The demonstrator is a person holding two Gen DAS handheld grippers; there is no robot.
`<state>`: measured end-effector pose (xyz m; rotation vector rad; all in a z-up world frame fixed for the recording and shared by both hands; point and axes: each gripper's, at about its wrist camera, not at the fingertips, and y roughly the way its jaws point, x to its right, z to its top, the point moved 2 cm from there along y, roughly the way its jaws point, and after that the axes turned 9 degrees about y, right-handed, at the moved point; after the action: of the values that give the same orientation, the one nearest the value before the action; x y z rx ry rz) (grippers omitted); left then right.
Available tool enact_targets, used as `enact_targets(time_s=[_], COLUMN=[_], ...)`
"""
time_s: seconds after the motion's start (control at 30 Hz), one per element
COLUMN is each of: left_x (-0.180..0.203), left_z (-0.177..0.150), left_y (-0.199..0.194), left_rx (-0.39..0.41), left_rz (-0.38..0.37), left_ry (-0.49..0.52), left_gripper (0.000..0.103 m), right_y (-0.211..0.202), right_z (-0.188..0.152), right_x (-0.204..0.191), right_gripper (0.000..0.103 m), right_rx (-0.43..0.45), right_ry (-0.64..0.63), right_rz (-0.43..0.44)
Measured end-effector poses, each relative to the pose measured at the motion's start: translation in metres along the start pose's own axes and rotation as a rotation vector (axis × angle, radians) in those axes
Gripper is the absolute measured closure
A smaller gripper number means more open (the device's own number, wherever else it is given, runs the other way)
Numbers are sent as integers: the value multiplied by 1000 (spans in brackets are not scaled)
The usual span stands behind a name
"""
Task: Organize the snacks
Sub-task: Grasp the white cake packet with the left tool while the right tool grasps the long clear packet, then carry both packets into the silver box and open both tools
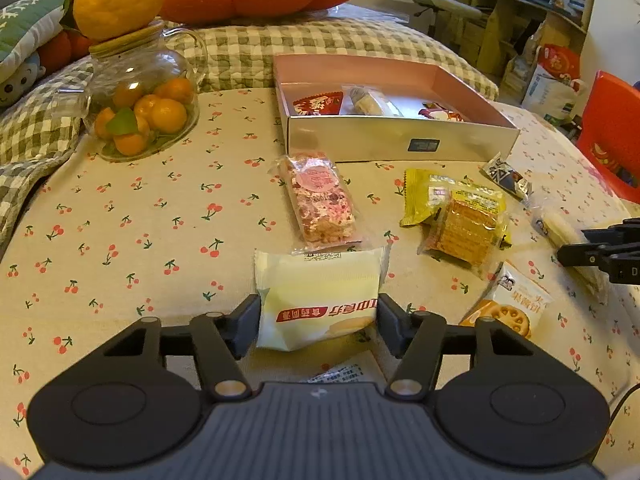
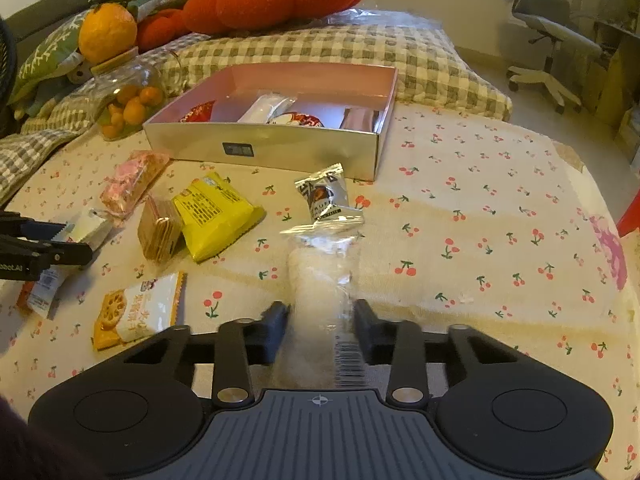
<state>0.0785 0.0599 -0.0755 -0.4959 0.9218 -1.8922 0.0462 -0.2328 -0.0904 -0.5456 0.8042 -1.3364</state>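
My left gripper is shut on a pale yellow cake packet just above the cherry-print cloth. My right gripper is shut on a clear-wrapped white rice roll. The open silver box stands farther back and holds several snacks; it also shows in the right wrist view. Loose on the cloth lie a pink nougat bar, a yellow packet, a cracker stack, a small silver packet and an orange lotus-chip bag.
A glass jar of small oranges stands back left, with a big orange on its lid. Checked pillows and a red plush lie behind the box. An orange chair stands at the right edge.
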Motion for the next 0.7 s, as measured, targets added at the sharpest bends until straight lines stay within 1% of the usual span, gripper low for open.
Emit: enact_targets(time_s=[0.17, 0.3, 0.53, 0.6, 0.7], left_x=[1, 1, 3, 3, 6], left_z=[1, 3, 4, 6, 8], left_y=[-1, -4, -9, -12, -16], left_rx=[-4, -4, 0, 11, 24], left_rz=[4, 2, 2, 0, 19], left_ry=[9, 11, 23, 26, 44], left_gripper=[50, 60, 71, 84, 88], right_y=[-1, -1, -4, -4, -6], right_z=[1, 1, 3, 3, 4], right_x=[-2, -2, -1, -1, -1], right_gripper=[73, 73, 73, 73, 73], right_rx=[-1, -1, 7, 9, 12], right_ry=[-4, -2, 11, 12, 15], right_rz=[3, 3, 4, 5, 7])
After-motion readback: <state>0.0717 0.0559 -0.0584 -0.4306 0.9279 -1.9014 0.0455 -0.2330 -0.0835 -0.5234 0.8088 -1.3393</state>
